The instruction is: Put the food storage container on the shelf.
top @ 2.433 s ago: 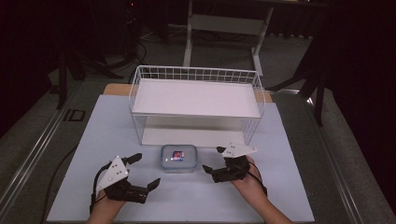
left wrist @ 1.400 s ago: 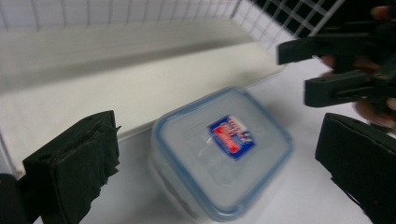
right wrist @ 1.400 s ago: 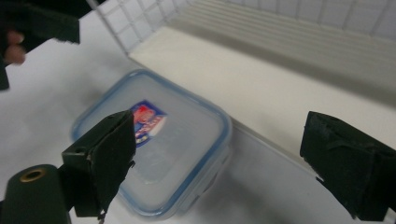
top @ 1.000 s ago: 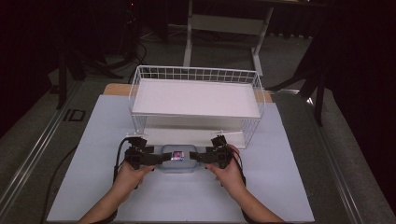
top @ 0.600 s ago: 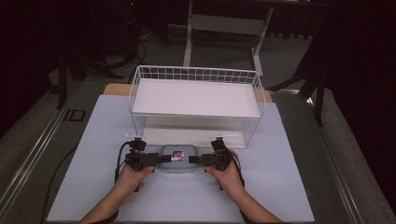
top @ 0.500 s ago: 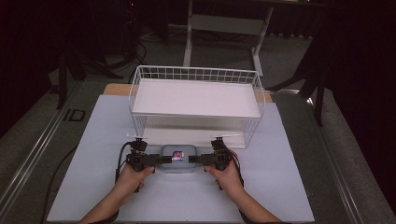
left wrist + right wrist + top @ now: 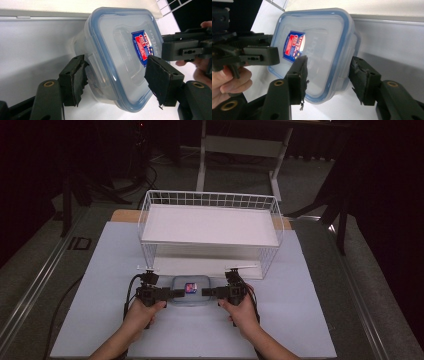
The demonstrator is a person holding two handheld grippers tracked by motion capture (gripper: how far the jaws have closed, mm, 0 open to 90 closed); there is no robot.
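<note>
container: a clear plastic box [image 7: 190, 290] with a blue-rimmed snap lid and a red-and-blue label on top, lying flat on the white table sheet [image 7: 310, 320], just in front of the wire rack [image 7: 210, 227] and between the two grippers
left gripper: the left gripper [image 7: 172, 293] comes at the box from the box's left end in the high view; in the left gripper view [image 7: 115, 80] the near end of the box sits between its two black jaws
left jaws: one pad [image 7: 75, 80] is at the side latch under the lid rim, the other pad [image 7: 157, 80] lies over the lid top near the label; they have just been closing with the box between them; the lower pad looks to touch the latch, while a firm squeeze from the upper pad cannot be told
right gripper: the right gripper [image 7: 207, 292] meets the box's opposite end, facing the left one across the lid
right jaws: in the right gripper view [image 7: 328, 77] one pad [image 7: 299, 77] is over the lid beside the label, the other pad [image 7: 362, 80] stands just off the side latch with a sliver of gap; they have just been closing around the box end and are not yet pressed on it
hands: each hand holds its gripper low over the sheet, forearms entering from the near edge
</note>
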